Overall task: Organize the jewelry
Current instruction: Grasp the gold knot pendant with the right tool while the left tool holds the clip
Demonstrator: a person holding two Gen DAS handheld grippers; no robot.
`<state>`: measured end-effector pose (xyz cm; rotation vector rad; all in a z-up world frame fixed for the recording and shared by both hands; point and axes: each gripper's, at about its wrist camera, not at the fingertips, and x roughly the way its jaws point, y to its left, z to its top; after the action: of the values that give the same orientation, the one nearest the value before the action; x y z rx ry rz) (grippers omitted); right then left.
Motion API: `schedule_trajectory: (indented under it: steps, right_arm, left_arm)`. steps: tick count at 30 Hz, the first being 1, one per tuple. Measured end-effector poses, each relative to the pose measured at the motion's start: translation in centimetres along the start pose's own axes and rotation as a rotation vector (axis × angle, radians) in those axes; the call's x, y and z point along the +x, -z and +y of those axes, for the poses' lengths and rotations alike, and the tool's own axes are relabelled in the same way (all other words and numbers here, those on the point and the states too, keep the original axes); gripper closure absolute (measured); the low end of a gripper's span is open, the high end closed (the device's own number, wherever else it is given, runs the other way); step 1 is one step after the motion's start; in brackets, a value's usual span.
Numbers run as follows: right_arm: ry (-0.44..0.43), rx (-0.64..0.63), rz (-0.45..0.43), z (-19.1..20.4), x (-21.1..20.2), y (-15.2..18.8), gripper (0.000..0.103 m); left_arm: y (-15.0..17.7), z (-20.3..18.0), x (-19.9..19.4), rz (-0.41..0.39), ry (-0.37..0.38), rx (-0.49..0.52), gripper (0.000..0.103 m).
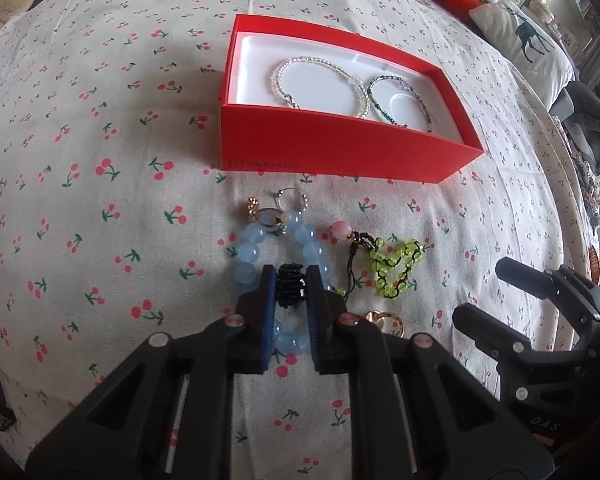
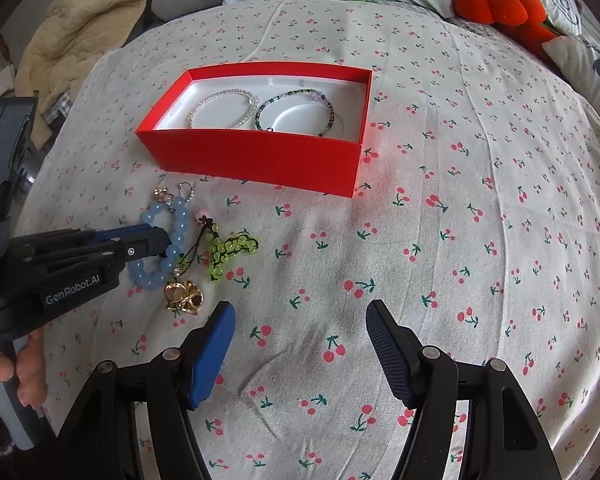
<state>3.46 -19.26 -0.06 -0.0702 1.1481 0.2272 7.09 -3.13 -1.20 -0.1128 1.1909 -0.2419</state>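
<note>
Nearest the left wrist camera, the left tongs (image 1: 291,280) are closed narrow on a black beaded piece (image 1: 290,284), pinched between the blue pads right over the blue bead bracelet (image 1: 278,268) lying on the bed (image 1: 100,120). The right tongs (image 2: 300,320) hang wide and hold nothing, to the right of the loose pile. Lifting straight up looks wise, so the black piece comes away without dragging the blue beads or the yellow-green beaded piece (image 1: 396,268) just right of them; then carry it far and release low inside the red box (image 1: 340,152). That box sits far of the pile, open, with a clear bead bracelet (image 1: 320,84) on its left and a green-dark bead bracelet (image 1: 400,100) on its right. Gold rings (image 2: 184,296) and a silver hoop (image 1: 290,198) wait on the bed.
</note>
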Motion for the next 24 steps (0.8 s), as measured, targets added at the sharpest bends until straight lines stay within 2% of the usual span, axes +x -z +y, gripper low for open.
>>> schedule_trajectory:
  steps: [11, 24]
  right_arm:
    - [-0.088, 0.048, 0.013, 0.9, 0.0, -0.5, 0.034]
    - [-0.144, 0.009, 0.067, 5.4, 1.7, -0.7, 0.035]
  left_arm:
    - [0.4, 1.6, -3.3, -0.054, 0.03, 0.003, 0.088]
    - [1.8, 4.6, -4.4, -0.054, -0.014, -0.016, 0.088]
